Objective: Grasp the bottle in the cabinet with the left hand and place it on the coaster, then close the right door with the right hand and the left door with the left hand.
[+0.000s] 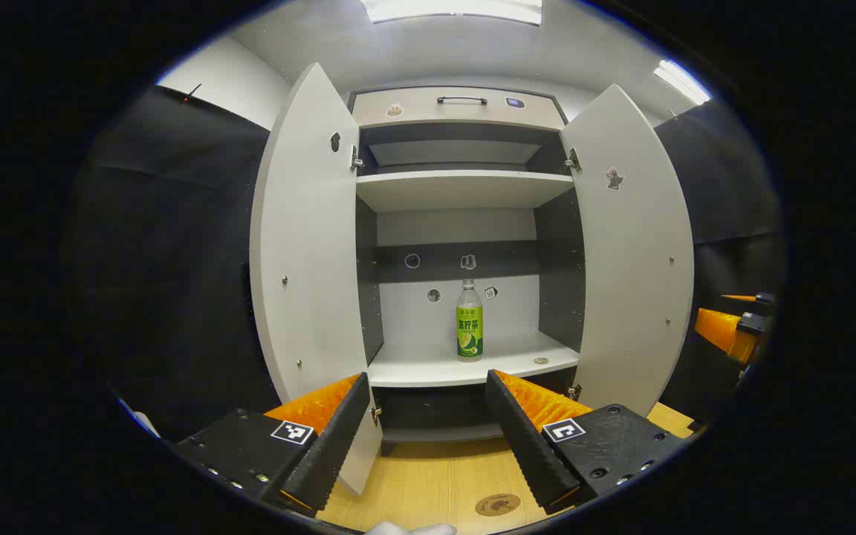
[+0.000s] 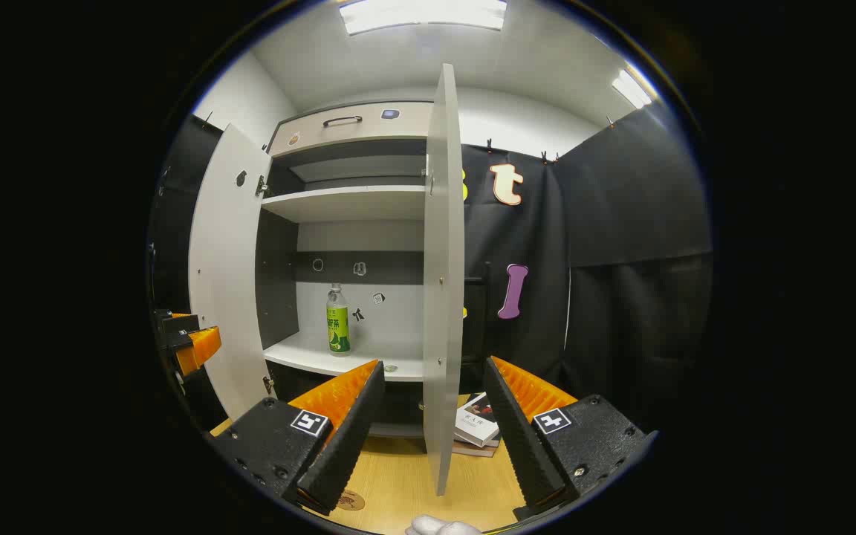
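Observation:
A green-labelled bottle (image 1: 469, 321) stands upright on the lower shelf (image 1: 428, 368) of the white cabinet, and it also appears in the right gripper view as the bottle (image 2: 337, 319). Both doors hang wide: the left door (image 1: 307, 253) and the right door (image 1: 632, 245). My left gripper (image 1: 425, 416) is open, well in front of the shelf and aimed at the bottle. A round brown coaster (image 1: 497, 504) lies on the wooden table just below it. My right gripper (image 2: 432, 416) is open, with the edge of the right door (image 2: 441, 282) between its fingers but untouched.
The wooden table (image 1: 428, 475) runs in front of the cabinet. A small stack of books (image 2: 478, 429) lies on it right of the right door. The upper shelf (image 1: 461, 186) and a top drawer with a handle (image 1: 461, 99) sit above. Black cloth walls stand on both sides.

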### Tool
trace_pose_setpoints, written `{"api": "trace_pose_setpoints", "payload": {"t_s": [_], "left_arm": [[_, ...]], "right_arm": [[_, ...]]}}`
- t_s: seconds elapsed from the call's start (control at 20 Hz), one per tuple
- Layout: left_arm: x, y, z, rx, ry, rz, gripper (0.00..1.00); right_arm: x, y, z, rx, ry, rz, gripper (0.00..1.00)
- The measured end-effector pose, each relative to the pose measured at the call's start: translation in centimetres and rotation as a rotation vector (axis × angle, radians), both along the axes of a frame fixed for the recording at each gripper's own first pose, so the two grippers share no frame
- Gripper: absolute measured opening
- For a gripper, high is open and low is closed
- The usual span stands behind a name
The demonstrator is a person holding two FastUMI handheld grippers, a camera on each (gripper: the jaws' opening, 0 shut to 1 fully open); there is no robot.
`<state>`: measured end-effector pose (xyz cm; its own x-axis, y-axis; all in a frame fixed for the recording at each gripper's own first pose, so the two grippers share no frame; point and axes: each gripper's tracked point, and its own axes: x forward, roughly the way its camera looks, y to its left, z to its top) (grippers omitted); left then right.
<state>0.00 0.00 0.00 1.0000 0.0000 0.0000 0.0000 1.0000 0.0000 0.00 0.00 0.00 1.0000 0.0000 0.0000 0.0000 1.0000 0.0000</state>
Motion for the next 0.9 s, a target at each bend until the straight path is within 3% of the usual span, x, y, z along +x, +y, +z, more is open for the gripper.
{"api": "trace_pose_setpoints", "payload": {"t_s": [0.65, 0.9], "left_arm": [[1.1, 0.6, 0.8, -0.001, -0.036, 0.005, 0.96], [5.1, -0.6, 2.2, -0.011, -0.068, -0.026, 0.96]], "right_arm": [[1.4, 3.0, -0.1, -0.015, 0.006, 0.049, 0.83], [1.8, 3.2, 0.3, -0.023, 0.007, 0.055, 0.83]]}}
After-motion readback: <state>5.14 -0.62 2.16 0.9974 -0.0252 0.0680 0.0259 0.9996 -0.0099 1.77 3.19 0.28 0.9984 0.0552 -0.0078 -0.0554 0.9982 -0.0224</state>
